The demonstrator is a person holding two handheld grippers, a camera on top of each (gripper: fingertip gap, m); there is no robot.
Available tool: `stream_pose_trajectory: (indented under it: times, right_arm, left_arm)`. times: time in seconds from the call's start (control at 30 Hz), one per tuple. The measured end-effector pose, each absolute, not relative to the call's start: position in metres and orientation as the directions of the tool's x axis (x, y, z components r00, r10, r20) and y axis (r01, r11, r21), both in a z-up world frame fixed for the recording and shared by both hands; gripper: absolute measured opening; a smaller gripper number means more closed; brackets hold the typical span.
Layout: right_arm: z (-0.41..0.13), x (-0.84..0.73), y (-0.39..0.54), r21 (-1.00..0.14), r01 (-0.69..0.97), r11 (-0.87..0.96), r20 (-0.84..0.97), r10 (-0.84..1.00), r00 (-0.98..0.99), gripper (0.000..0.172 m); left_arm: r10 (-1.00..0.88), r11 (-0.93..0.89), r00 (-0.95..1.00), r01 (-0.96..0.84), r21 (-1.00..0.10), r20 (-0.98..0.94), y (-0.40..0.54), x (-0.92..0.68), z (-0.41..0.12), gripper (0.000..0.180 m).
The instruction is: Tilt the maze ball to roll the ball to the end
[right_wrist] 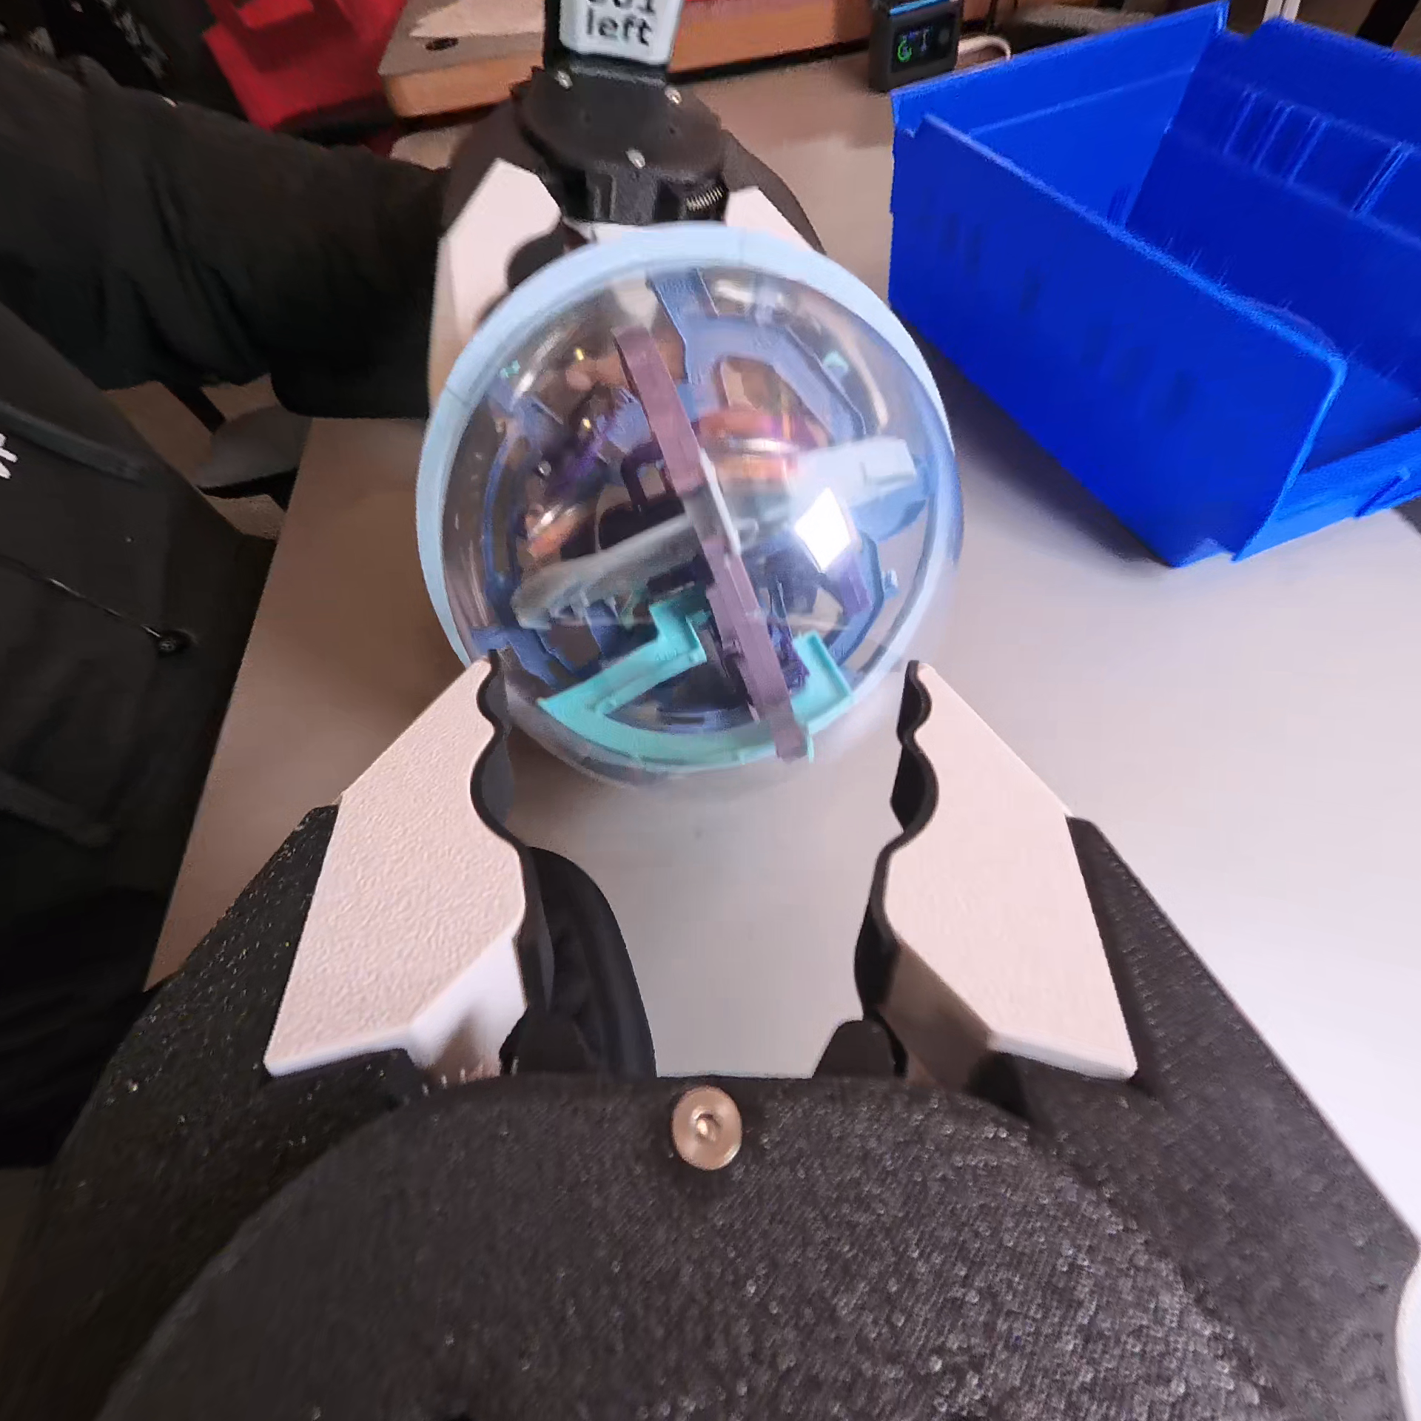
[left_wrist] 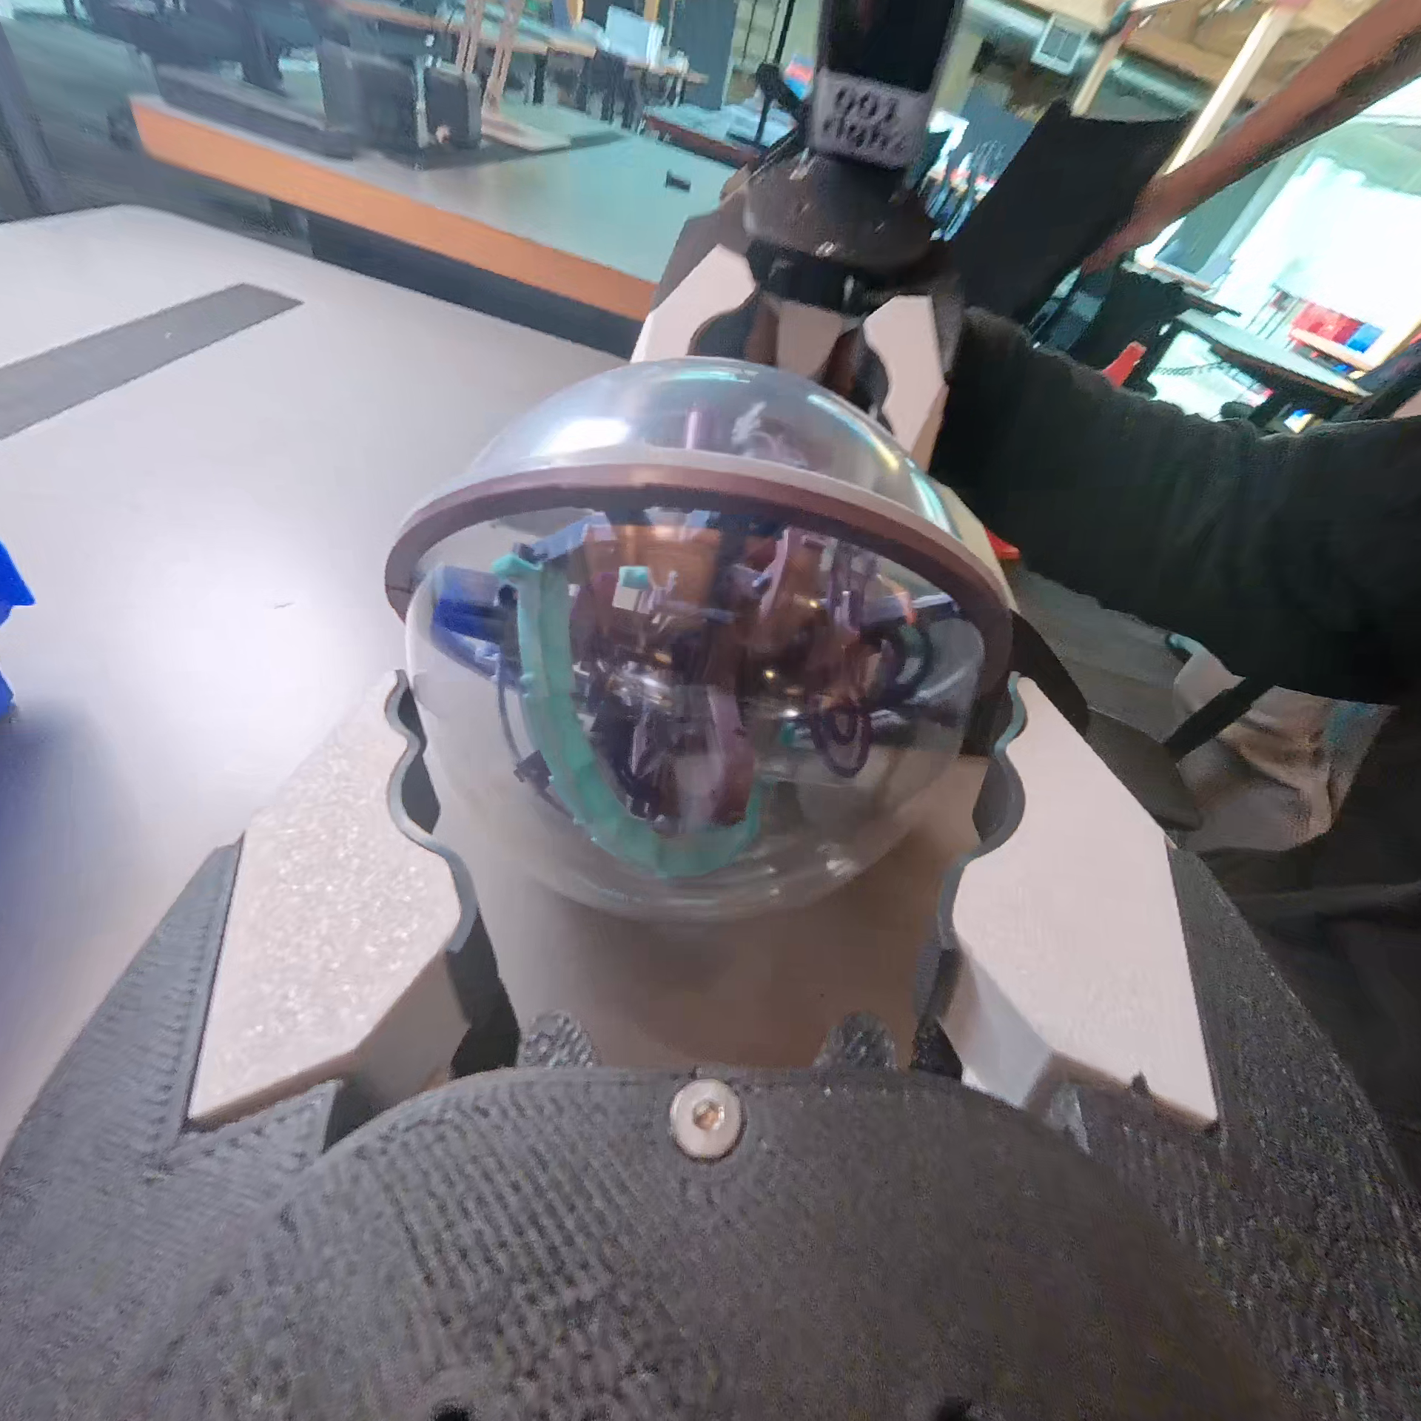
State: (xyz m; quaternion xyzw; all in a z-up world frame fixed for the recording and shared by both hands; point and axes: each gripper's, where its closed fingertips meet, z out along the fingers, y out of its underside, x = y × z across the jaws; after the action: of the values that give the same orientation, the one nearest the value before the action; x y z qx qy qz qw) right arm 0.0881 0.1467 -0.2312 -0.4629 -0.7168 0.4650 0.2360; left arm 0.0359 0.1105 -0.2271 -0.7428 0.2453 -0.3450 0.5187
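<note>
The maze ball (left_wrist: 692, 653) is a clear sphere with a rim band and coloured tracks inside. In the left wrist view it sits between my left gripper's (left_wrist: 707, 692) fingers, and both pads press on its sides. In the right wrist view the maze ball (right_wrist: 684, 500) is just beyond my right gripper (right_wrist: 701, 669). The right gripper's left fingertip (right_wrist: 488, 677) is at the shell. A thin gap shows at its right fingertip (right_wrist: 915, 677). The right gripper also shows behind the ball in the left wrist view (left_wrist: 807, 338). The small ball inside cannot be made out.
A blue bin (right_wrist: 1115, 346) stands on the grey table (right_wrist: 1076, 769) to the right of the ball; its corner shows in the left wrist view (left_wrist: 11, 592). A person's dark sleeves (left_wrist: 1153, 538) (right_wrist: 192, 269) hold the grippers. The table edge (right_wrist: 254, 615) runs at the left.
</note>
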Motion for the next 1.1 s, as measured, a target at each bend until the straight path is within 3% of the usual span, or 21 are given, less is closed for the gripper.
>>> stream_pose_trajectory:
  times: [0.07,0.13,0.23,0.53,0.8,1.1]
  right_arm:
    - [-0.238,0.087,0.143,-0.890,0.440,0.119,-0.108,0.883,-0.456,0.099]
    - [-0.246,0.085,0.137,-0.888,0.443,0.122,-0.109,0.881,-0.461,0.098]
    - [-0.252,0.078,0.128,-0.888,0.444,0.119,-0.121,0.872,-0.475,0.102]
    - [-0.271,0.074,0.126,-0.853,0.497,0.158,-0.091,0.894,-0.440,0.109]
    - [-0.234,0.077,0.136,-0.863,0.431,0.264,0.032,0.880,-0.475,0.121]
    - [-0.255,0.066,0.131,-0.887,0.449,0.109,-0.091,0.912,-0.401,0.126]
  left_arm:
    - [-0.740,-0.310,0.645,-0.075,-0.948,0.191,0.098,0.030,-0.242,0.145]
    - [-0.729,-0.374,0.677,-0.267,-0.888,0.104,0.091,0.027,-0.286,0.148]
    - [-0.705,-0.428,0.705,-0.330,-0.841,0.082,0.093,0.033,-0.306,0.151]
    - [-0.718,-0.396,0.679,-0.215,-0.893,0.154,0.096,0.029,-0.282,0.151]
    - [-0.727,-0.374,0.664,-0.170,-0.912,0.175,0.103,0.034,-0.270,0.146]
    - [-0.737,-0.363,0.633,-0.076,-0.929,0.236,0.108,0.026,-0.248,0.144]
